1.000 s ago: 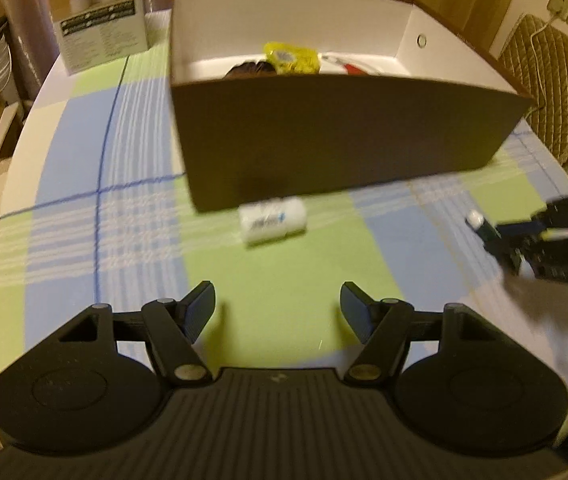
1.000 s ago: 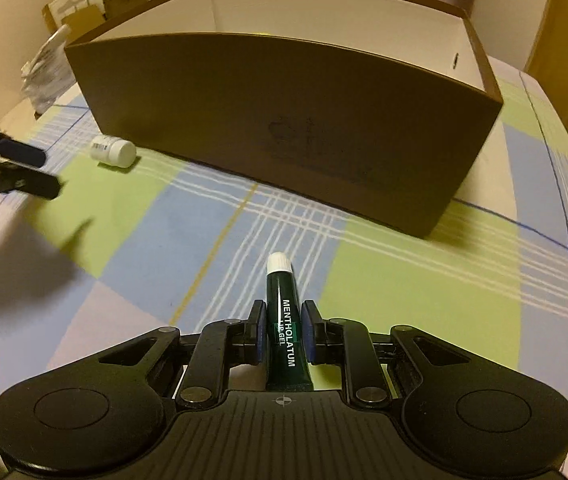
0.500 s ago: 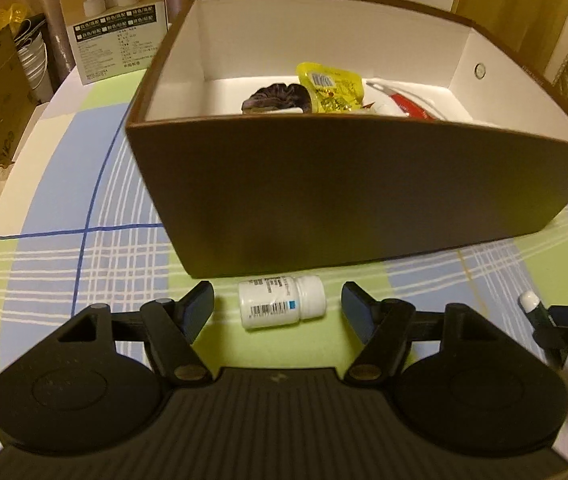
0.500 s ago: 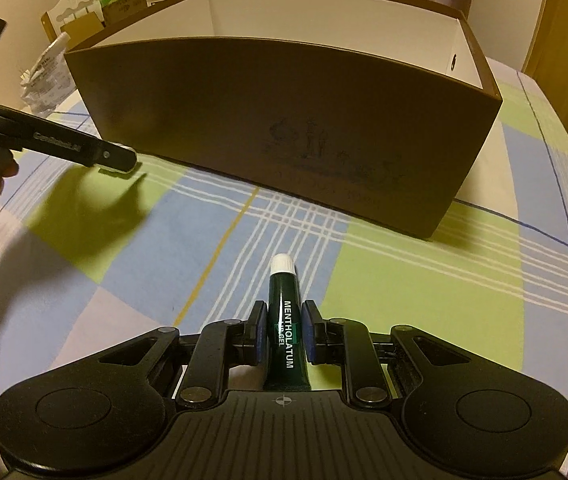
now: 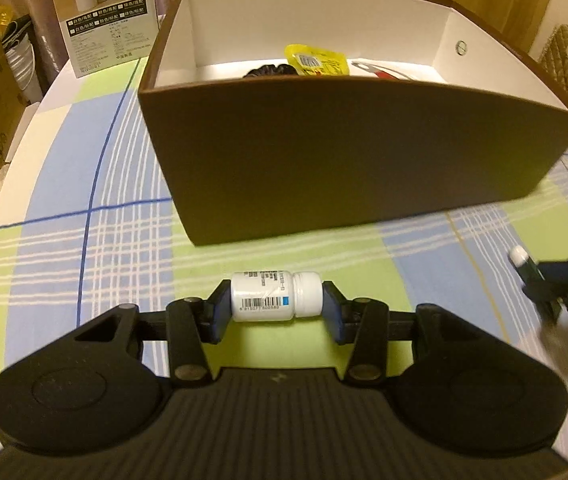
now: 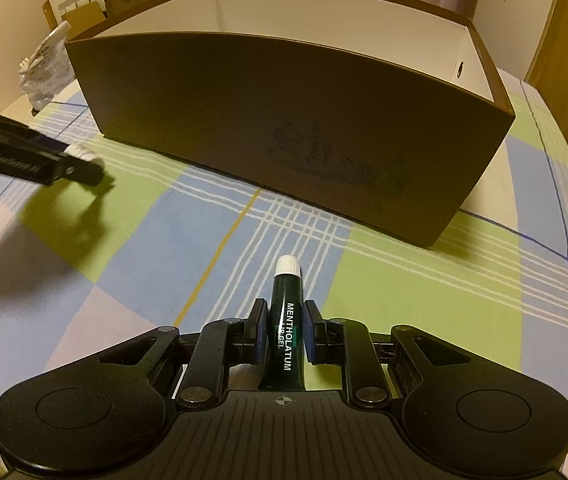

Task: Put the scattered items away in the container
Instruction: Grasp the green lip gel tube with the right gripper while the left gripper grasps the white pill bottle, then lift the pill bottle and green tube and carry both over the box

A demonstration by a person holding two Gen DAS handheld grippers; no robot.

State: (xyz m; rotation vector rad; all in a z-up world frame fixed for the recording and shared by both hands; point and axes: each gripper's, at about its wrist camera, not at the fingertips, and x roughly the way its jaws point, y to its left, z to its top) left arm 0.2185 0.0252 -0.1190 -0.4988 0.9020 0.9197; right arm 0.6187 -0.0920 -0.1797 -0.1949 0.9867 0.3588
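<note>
The left gripper [image 5: 276, 307] has its fingers [image 5: 219, 312] pressed on both ends of a white bottle [image 5: 275, 297]. The bottle lies on its side on the bench [image 5: 123, 264], just in front of the brown box [image 5: 344, 152]. The right gripper [image 6: 284, 330] holds a dark green tube [image 6: 287, 332] tight between its fingers [image 6: 257, 330]. The white cap of the tube points at the box. Inside the box are a yellow pack [image 5: 318, 60], a dark lump [image 5: 269, 70] and a red thing [image 5: 380, 72].
</note>
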